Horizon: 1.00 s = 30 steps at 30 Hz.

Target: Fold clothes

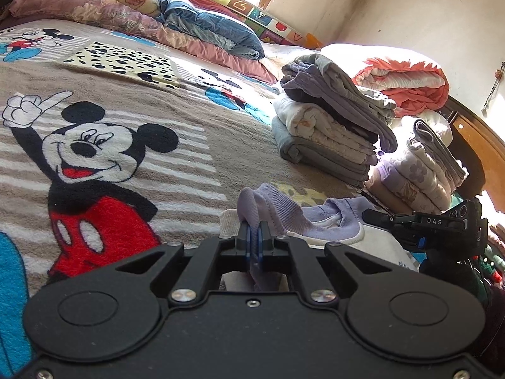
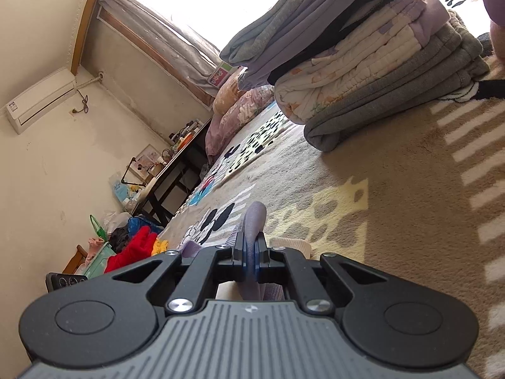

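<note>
A lilac and white garment lies low over the cartoon-mouse blanket on the bed. My left gripper is shut on a lilac fold of it that bulges up past the blue pads. To its right the other gripper shows as a black body at the garment's far side. In the right wrist view, which is rolled sideways, my right gripper is shut on another lilac fold of the same garment, close above the blanket.
A stack of folded clothes stands on the bed ahead, a second stack beside it, and a pink-white quilt behind. Pillows lie at the head. A dark table and a heap of clothes are beside the bed.
</note>
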### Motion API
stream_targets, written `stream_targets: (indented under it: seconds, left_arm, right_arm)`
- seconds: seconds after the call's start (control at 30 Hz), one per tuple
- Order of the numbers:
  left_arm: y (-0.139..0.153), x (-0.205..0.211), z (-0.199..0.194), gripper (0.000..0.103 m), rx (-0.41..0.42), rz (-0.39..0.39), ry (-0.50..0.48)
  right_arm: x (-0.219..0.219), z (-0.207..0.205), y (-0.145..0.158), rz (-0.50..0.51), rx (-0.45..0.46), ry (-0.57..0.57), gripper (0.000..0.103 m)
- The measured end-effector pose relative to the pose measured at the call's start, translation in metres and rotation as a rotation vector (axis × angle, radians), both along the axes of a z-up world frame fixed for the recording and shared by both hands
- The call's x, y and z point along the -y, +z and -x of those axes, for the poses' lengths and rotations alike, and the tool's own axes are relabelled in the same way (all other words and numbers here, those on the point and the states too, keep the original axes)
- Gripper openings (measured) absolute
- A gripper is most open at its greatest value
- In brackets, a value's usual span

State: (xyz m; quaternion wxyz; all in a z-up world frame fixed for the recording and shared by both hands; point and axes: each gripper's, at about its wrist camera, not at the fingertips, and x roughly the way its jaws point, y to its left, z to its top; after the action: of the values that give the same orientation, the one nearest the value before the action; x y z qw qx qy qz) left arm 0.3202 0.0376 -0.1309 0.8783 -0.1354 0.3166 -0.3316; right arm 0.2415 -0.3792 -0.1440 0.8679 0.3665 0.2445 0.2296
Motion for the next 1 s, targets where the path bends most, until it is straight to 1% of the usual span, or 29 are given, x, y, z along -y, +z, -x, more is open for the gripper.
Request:
stream_targets:
  seconds: [0.1,0.17,0.2,0.23,0.27,0.3,0.33,0.37,0.43,0.47,0.5,0.57,0.6,0.67,0.7,0.77,0.83,0.87,0.9,0.97,1.0]
  left_arm:
    - [-0.003,0.003,-0.001,0.002,-0.014,0.0,0.013]
    - [-0.004,0.003,-0.001,0.006,-0.017,-0.01,0.026]
    - [-0.004,0.002,0.0,0.011,-0.021,-0.012,0.037]
    - [-0.004,0.001,0.0,0.022,-0.025,-0.014,0.051]
    - [0.0,-0.003,0.003,0.029,-0.016,-0.019,0.079]
    - [0.004,-0.007,0.006,0.037,-0.006,-0.025,0.108]
    - [0.008,-0.01,0.009,0.038,0.005,-0.03,0.137]
    - [0.015,-0.012,0.017,0.038,0.042,-0.035,0.14]
    - [0.031,-0.014,0.034,0.038,0.12,-0.046,0.143]
    - [0.037,-0.012,0.042,0.038,0.155,-0.053,0.12]
    - [0.043,-0.007,0.054,0.037,0.192,-0.072,0.073]
    - [0.049,0.007,0.078,0.037,0.256,-0.122,-0.033]
    - [0.049,0.012,0.086,0.037,0.27,-0.146,-0.06]
    - [0.044,0.024,0.1,0.038,0.291,-0.215,-0.108]
    - [0.039,0.028,0.103,0.037,0.291,-0.242,-0.105]
    - [0.025,0.032,0.098,0.036,0.254,-0.271,-0.098]
    - [0.013,0.034,0.094,0.037,0.228,-0.302,-0.094]
    - [0.009,0.035,0.093,0.037,0.22,-0.316,-0.091]
    - [0.005,0.036,0.092,0.036,0.213,-0.33,-0.089]
    - [-0.003,0.037,0.09,0.036,0.197,-0.358,-0.084]
    - [0.001,0.037,0.091,0.036,0.2,-0.362,-0.087]
  right_arm:
    - [0.0,-0.002,-0.007,0.012,-0.017,-0.022,0.006]
    - [0.0,-0.001,-0.006,0.021,-0.017,-0.031,0.006]
    - [-0.001,-0.001,-0.006,0.03,-0.023,-0.035,0.006]
    - [-0.002,-0.001,-0.007,0.041,-0.037,-0.041,0.006]
    - [-0.003,-0.002,-0.008,0.05,-0.049,-0.047,0.007]
    - [-0.003,-0.002,-0.008,0.058,-0.056,-0.047,0.013]
    - [-0.004,-0.001,-0.006,0.068,-0.057,-0.053,0.017]
    - [-0.003,0.003,-0.001,0.08,-0.046,-0.07,0.027]
    - [-0.004,0.013,0.014,0.135,0.001,-0.092,0.029]
    - [-0.005,0.02,0.022,0.17,0.03,-0.1,0.029]
    - [-0.008,0.026,0.031,0.212,0.063,-0.097,0.029]
    - [-0.023,0.042,0.05,0.326,0.143,-0.049,0.032]
    - [-0.031,0.049,0.056,0.379,0.176,-0.023,0.038]
    - [-0.051,0.063,0.061,0.475,0.213,0.036,0.046]
    - [-0.061,0.07,0.063,0.523,0.232,0.066,0.046]
    - [-0.08,0.083,0.065,0.618,0.265,0.123,0.046]
    - [-0.094,0.088,0.054,0.69,0.251,0.142,0.046]
    - [-0.096,0.087,0.046,0.693,0.228,0.152,0.047]
    - [-0.099,0.086,0.039,0.695,0.205,0.161,0.049]
    - [-0.099,0.087,0.03,0.693,0.18,0.157,0.049]
    - [-0.099,0.088,0.029,0.691,0.176,0.15,0.049]
